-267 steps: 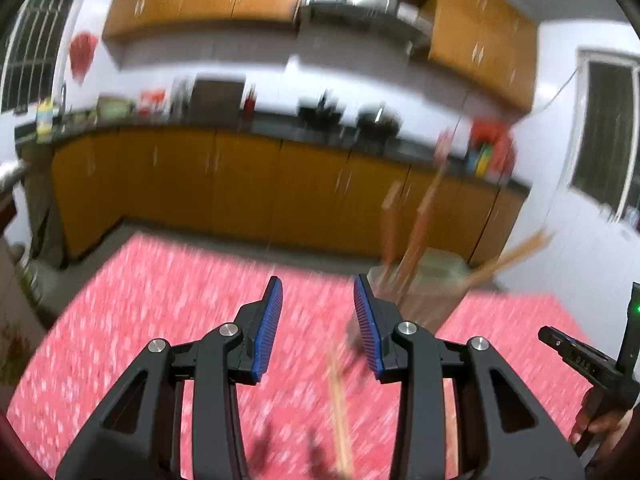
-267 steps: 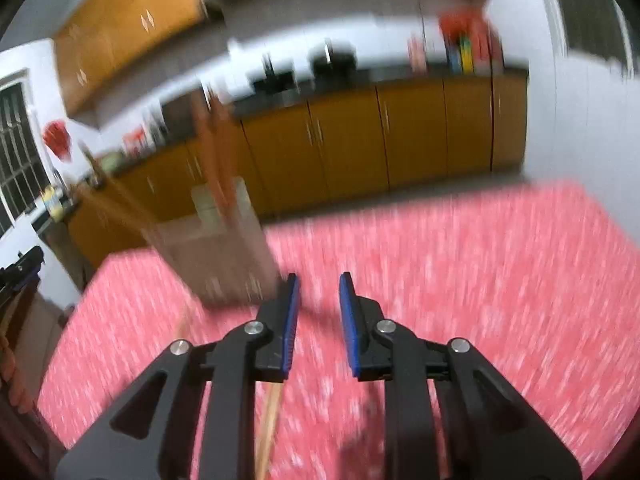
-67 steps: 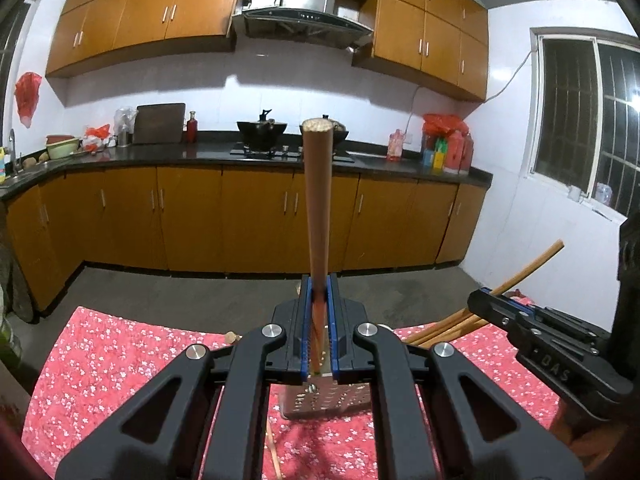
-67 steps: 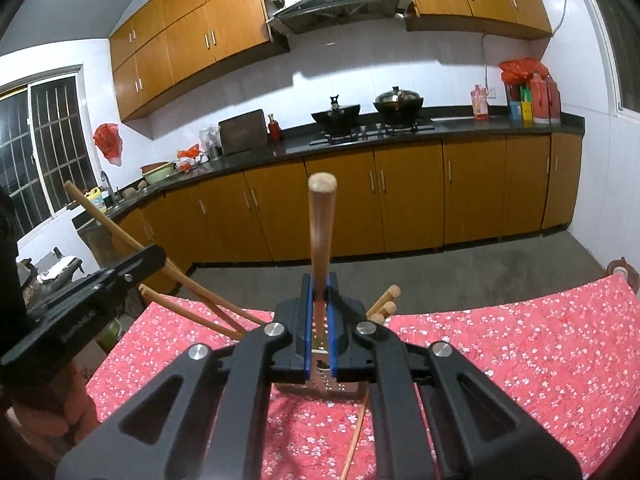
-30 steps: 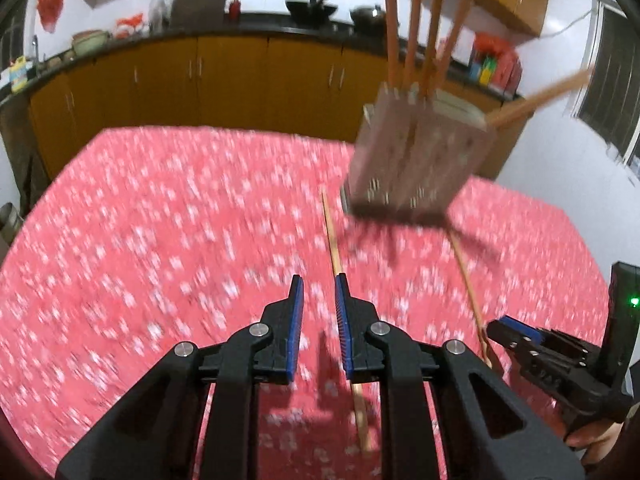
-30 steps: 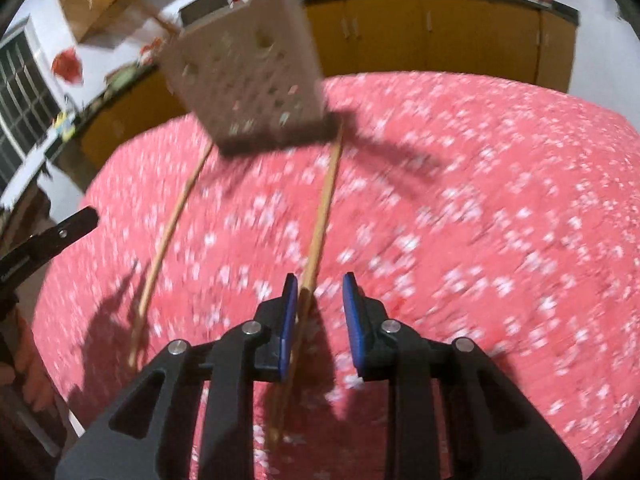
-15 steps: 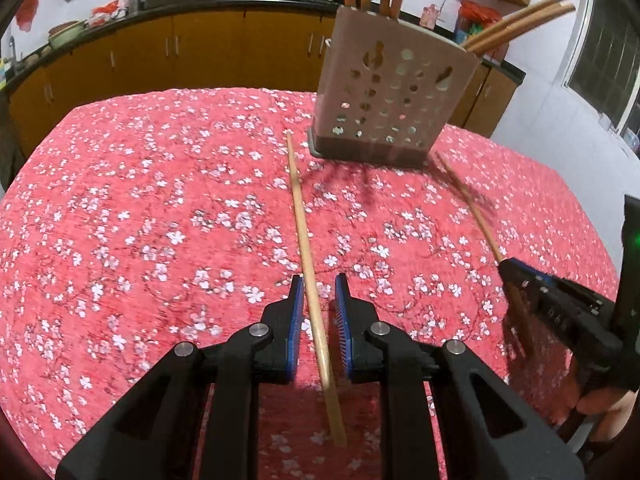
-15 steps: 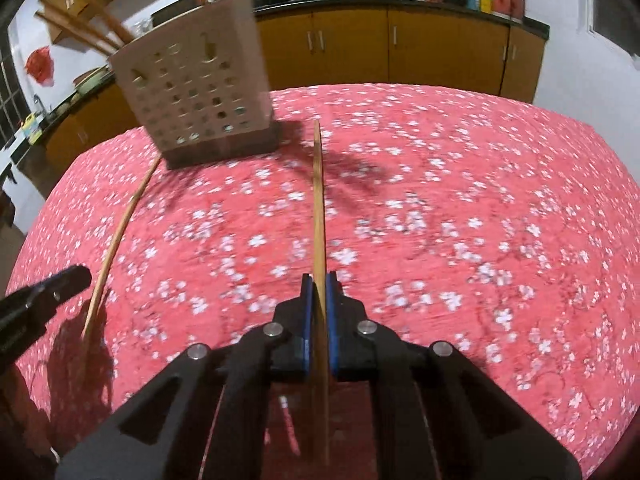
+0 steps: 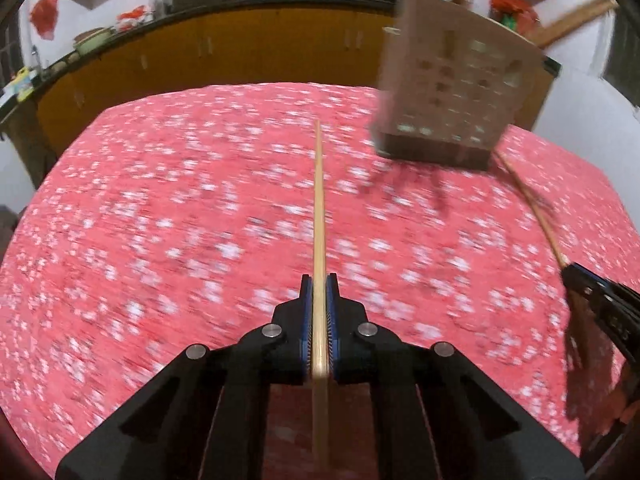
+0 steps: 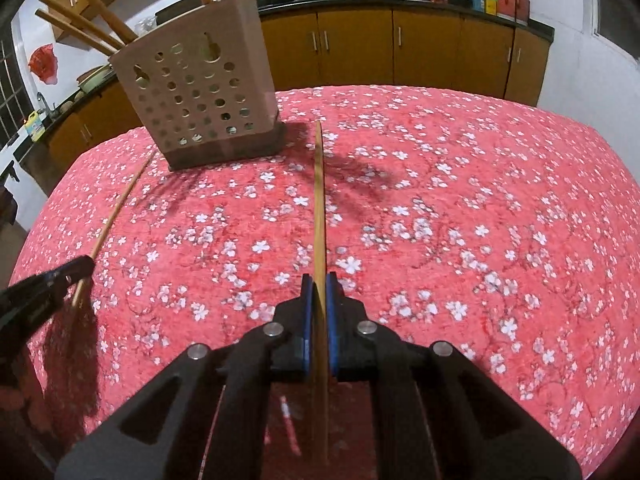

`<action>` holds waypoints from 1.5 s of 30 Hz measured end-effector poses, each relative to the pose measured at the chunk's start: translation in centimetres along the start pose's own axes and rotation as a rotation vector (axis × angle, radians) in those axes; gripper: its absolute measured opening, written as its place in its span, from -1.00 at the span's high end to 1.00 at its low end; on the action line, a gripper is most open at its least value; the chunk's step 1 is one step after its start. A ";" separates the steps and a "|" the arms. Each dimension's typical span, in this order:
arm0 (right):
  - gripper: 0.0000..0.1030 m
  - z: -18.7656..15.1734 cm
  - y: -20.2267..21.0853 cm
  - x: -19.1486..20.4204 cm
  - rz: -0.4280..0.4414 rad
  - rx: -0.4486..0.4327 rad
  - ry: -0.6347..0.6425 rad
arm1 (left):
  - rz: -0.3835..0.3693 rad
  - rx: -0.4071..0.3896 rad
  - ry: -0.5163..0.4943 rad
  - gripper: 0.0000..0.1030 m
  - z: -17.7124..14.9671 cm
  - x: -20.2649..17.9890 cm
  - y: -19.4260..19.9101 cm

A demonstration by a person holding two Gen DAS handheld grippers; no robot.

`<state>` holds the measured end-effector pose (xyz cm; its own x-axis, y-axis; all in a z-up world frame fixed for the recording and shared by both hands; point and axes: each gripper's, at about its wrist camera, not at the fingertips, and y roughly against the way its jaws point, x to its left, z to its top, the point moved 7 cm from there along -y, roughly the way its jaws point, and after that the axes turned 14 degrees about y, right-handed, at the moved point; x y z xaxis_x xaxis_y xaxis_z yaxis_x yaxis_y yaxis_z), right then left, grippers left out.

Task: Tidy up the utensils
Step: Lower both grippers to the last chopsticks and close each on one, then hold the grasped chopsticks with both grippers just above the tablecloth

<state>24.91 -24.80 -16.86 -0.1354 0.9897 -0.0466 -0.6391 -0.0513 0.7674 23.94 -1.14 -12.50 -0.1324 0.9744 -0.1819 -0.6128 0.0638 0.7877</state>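
Since half a sec ago the left gripper (image 9: 319,280) has come down and closed its blue pads onto the chopstick that lay between them; the right gripper (image 10: 319,280) was already clamped and has not shifted.

Left wrist view, L to R: red floral tablecloth (image 9: 160,220) is motion-blurred. Left chopstick (image 9: 319,208) runs straight up the frame centre from between the pads, far tip toward the table's far edge. Pads narrow, pressed on both sides of the stick. Perforated utensil holder (image 9: 452,96) stands upper right, blurred, w/ wooden sticks poking out of the top. Further right, the second chopstick (image 9: 532,204) lies slanting from near the holder's base to the tip of the right gripper (image 9: 576,276).

Right wrist view, L to R: left gripper (image 10: 80,266) enters at the left edge, gripping its stick (image 10: 120,200) near the near end. Holder (image 10: 196,92) sits upright on the cloth (image 10: 480,220), several chopsticks (image 10: 80,24) leaning out of it. Centre: right chopstick (image 10: 319,208) pinched between narrow pads, far tip just beside the holder's base, apart from it. Lift off the cloth: cannot tell.
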 end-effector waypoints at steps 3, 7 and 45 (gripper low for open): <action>0.85 0.5 -0.4 0.3 -0.005 -0.005 0.019 | 0.018 -0.011 0.013 0.85 0.7 1.3 -0.3; 0.84 1.1 -1.0 0.5 -0.018 -0.013 0.037 | 0.030 -0.026 0.002 0.84 0.8 1.5 -0.5; 0.84 1.0 -1.0 0.2 -0.021 -0.013 0.038 | 0.014 -0.020 0.018 0.82 1.0 1.7 -0.5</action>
<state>26.29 -24.45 -17.03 -0.1501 0.9848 -0.0873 -0.6522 -0.0323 0.7574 24.75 0.70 -12.62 -0.1555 0.9710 -0.1815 -0.6258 0.0454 0.7787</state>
